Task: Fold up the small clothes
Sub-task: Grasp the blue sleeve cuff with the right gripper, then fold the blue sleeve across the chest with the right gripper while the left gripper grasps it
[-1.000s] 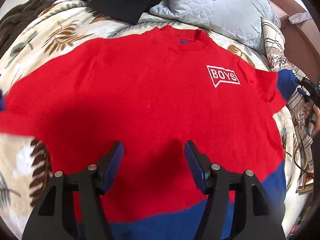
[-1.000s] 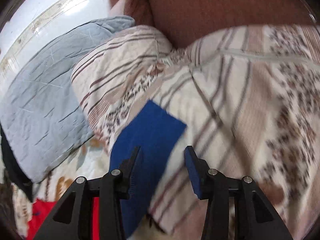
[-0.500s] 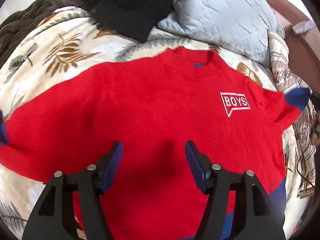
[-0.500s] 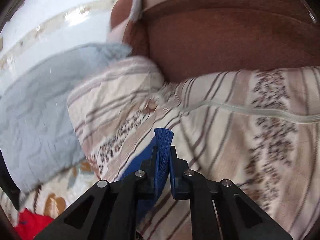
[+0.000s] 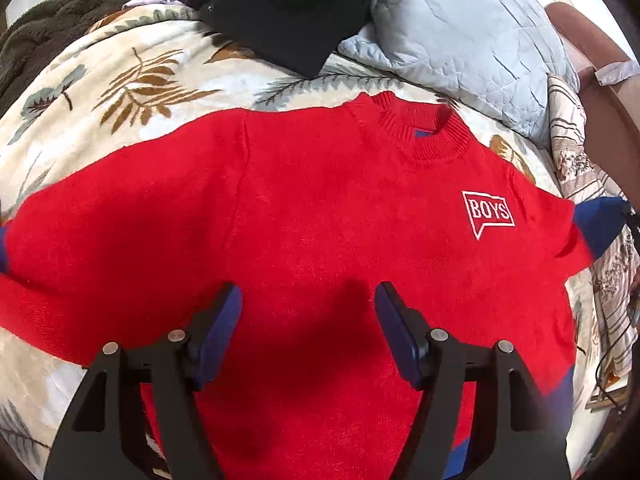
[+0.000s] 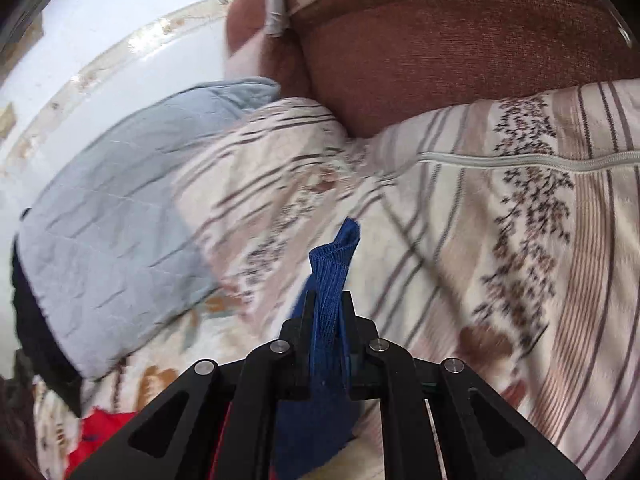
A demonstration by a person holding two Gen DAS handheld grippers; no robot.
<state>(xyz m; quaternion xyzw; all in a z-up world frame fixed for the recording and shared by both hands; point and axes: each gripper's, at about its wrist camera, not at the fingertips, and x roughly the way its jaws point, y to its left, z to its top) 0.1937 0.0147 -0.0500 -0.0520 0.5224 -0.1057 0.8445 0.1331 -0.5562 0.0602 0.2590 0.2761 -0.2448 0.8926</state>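
Observation:
A small red sweater (image 5: 320,216) with a white "BOYS" patch (image 5: 489,213) and blue cuffs and hem lies face up on a leaf-print bedspread (image 5: 132,92). My left gripper (image 5: 308,304) is open and empty, hovering over the sweater's lower middle. My right gripper (image 6: 329,300) is shut on the sweater's blue right cuff (image 6: 332,276), lifted off the bed; the cuff also shows in the left wrist view (image 5: 598,222) at the far right. A bit of red sleeve (image 6: 96,432) shows at the lower left of the right wrist view.
A pale blue quilted pillow (image 5: 472,36) and a black garment (image 5: 296,16) lie beyond the collar. A dark fuzzy blanket (image 5: 60,28) is at the far left. A striped floral pillow (image 6: 500,240) and brown headboard (image 6: 460,48) are to the right.
My right gripper closed on the blue cuff and has lifted it. My left gripper has moved up along the sweater's body toward the collar, staying open.

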